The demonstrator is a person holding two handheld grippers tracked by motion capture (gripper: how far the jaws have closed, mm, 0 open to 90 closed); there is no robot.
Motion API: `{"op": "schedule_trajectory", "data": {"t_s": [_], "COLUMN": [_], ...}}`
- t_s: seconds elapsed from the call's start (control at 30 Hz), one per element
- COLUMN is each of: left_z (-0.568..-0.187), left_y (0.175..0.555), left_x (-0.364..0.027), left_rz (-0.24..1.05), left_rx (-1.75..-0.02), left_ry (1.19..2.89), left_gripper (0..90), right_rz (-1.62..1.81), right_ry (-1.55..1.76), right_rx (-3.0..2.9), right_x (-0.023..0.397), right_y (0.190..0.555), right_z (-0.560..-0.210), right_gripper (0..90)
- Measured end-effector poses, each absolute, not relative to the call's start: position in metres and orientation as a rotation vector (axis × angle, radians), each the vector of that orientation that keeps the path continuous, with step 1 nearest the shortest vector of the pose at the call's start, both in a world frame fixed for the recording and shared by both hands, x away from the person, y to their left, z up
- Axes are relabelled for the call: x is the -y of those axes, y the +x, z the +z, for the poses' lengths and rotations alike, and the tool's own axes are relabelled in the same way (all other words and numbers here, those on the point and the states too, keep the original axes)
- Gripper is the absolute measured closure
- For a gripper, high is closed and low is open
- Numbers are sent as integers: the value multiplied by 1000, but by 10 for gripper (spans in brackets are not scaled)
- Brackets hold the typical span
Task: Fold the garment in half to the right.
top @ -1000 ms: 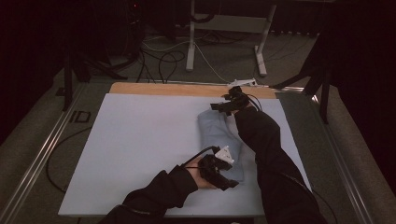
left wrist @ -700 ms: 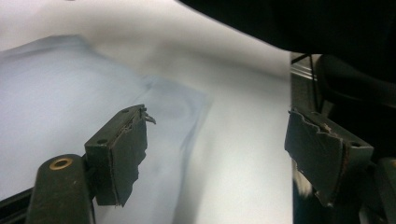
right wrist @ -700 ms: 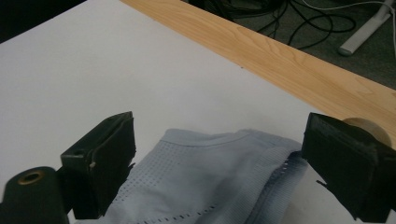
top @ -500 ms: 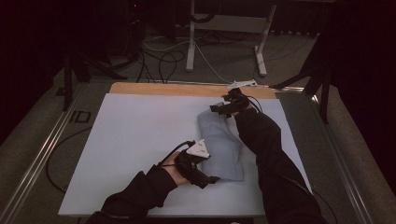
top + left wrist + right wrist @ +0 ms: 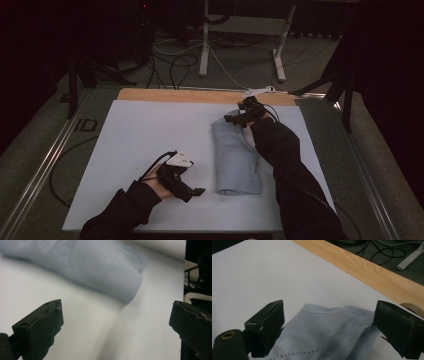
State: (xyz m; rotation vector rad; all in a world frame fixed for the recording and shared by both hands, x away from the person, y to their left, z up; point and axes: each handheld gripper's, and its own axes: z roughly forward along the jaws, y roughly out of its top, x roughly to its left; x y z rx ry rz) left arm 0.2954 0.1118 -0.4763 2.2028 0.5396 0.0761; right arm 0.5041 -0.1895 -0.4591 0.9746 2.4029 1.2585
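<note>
A light blue garment (image 5: 235, 157) lies folded into a long strip on the white sheet (image 5: 150, 135), right of centre. My left gripper (image 5: 196, 192) rests on the sheet just left of the garment's near end. Its jaws have just been opening and stand wide apart with nothing between them. In the left gripper view (image 5: 116, 310) the folded end of the garment (image 5: 100, 265) lies ahead, apart from the jaws. My right gripper (image 5: 235, 119) sits at the garment's far end. In the right gripper view (image 5: 329, 307) its jaws stand open over the perforated collar edge (image 5: 324, 327).
A wooden strip (image 5: 200, 96) runs along the table's far edge. Metal rails (image 5: 45, 160) border both sides. Cables (image 5: 170, 65) and a white stand's legs (image 5: 205, 55) lie on the floor beyond. Bare sheet spreads to the left.
My left gripper has let go of the garment's near end and slid left onto the bare sheet, its jaws opening. The right gripper has stayed at the far end.
</note>
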Motion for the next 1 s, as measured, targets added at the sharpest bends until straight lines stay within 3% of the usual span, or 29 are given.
{"op": "schedule_trajectory", "data": {"t_s": [0.33, 0.53, 0.6, 0.67, 0.73, 0.77, 0.8, 0.83, 0.9, 1.0], "left_z": [-492, -503, -505, -509, -510, -511, -512, -512, -513, -514], "left_y": [280, 269, 268, 265, 264, 264, 265, 265, 265, 265], "left_x": [-176, -199, -202, -210, -212, -213, -214, -214, -215, -218], "left_rz": [188, 254, 260, 269, 270, 274, 279, 281, 281, 311], "left_rx": [-660, -724, -734, -764, -767, -771, -776, -782, -788, -794], "left_ry": [2152, 2138, 2132, 2104, 2100, 2099, 2102, 2097, 2085, 2068], "left_gripper": [4, 4, 4, 4, 4, 4, 4, 4, 4, 4], "right_rz": [1225, 1141, 1114, 1063, 1049, 1033, 977, 977, 957, 996], "right_ry": [1103, 1209, 1236, 1270, 1268, 1260, 1225, 1225, 1209, 1148], "right_rx": [-2367, -2360, -2380, -2409, -2426, -2442, -2453, -2453, -2462, -2457], "right_x": [197, 205, 207, 206, 204, 204, 201, 201, 198, 195], "right_y": [512, 522, 524, 525, 525, 525, 523, 523, 521, 520], "right_z": [-472, -492, -498, -505, -507, -508, -508, -508, -507, -500], "right_gripper": [98, 172, 240, 383, 424, 492, 678, 678, 825, 848]}}
